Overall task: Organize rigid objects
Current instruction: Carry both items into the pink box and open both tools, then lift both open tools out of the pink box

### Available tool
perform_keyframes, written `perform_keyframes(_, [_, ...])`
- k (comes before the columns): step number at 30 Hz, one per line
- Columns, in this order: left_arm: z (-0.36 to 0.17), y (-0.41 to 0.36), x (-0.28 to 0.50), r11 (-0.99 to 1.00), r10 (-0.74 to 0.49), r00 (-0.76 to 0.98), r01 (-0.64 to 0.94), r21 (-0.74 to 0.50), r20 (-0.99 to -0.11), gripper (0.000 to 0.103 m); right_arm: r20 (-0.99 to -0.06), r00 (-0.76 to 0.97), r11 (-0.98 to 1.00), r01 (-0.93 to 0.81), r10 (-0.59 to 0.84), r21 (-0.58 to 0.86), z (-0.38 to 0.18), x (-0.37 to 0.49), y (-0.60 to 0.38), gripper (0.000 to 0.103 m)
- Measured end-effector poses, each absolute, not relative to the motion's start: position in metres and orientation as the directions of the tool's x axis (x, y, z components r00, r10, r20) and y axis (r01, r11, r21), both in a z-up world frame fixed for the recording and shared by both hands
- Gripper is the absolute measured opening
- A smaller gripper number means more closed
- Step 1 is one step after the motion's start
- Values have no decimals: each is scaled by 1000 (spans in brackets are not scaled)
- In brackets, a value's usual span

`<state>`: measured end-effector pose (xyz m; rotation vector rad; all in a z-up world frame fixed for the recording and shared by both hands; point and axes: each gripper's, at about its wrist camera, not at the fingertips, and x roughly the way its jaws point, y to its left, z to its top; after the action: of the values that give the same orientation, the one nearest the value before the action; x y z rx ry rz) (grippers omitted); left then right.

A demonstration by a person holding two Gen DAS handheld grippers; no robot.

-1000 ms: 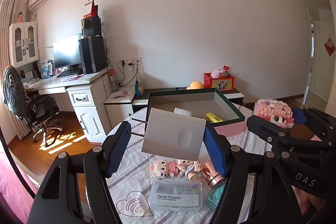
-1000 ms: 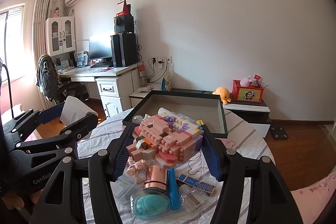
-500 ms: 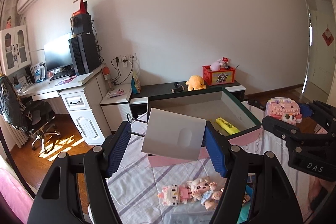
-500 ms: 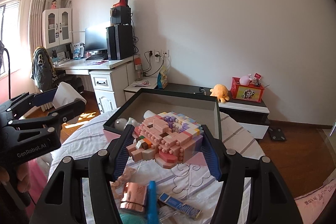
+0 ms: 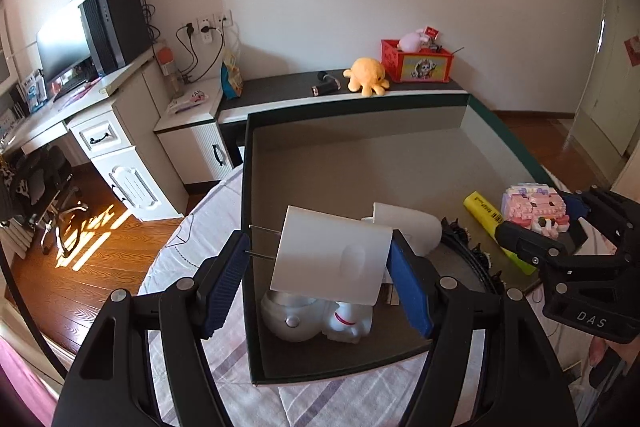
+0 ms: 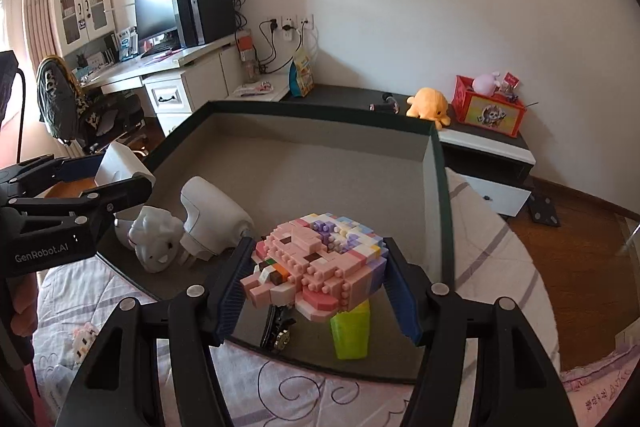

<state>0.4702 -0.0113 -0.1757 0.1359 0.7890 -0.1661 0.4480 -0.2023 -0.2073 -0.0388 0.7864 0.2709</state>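
L gripper (image 5: 320, 271) clamped on a white device (image 5: 332, 259), held over the box (image 5: 360, 163) near its left wall; R gripper (image 6: 316, 279) clamped on a pink brick model (image 6: 316, 263), above the box's near edge; both look light & stiff — the model prob. fragile, bricks could pop off; hold by flat sides, gently.
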Motion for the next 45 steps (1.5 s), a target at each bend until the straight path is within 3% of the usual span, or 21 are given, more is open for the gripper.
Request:
perform_keyframes(6, [-186,-19,478,980,-39,700,167,111,-713,71,-726,649,961,-268,228,62,-223,453,-195,64])
perform_keyframes(10, [-177,-14,468,981,-51,713,166,98,-699,91,-709,662,963,-252,241,92,-214,446,-202,71])
perform_keyframes(11, [-173,-14,463,981,-48,724,163,103,-688,92,-705,667,965,-246,240,95,-211,441,-203,81])
perform_keyframes(18, [-130,1,388,989,-72,810,134,65,-582,103,-607,757,969,-221,242,110,-164,375,-205,83])
perform_keyframes(27, [-96,12,260,995,-85,893,96,3,-443,103,-452,868,978,-192,206,77,-113,252,-185,89])
perform_keyframes(40, [-73,10,134,999,-1,954,15,45,-298,103,-351,918,982,-167,186,83,-90,138,-179,92])
perform_keyframes(45, [-70,12,112,999,6,964,5,42,-266,103,-323,932,986,-151,165,67,-83,117,-180,103])
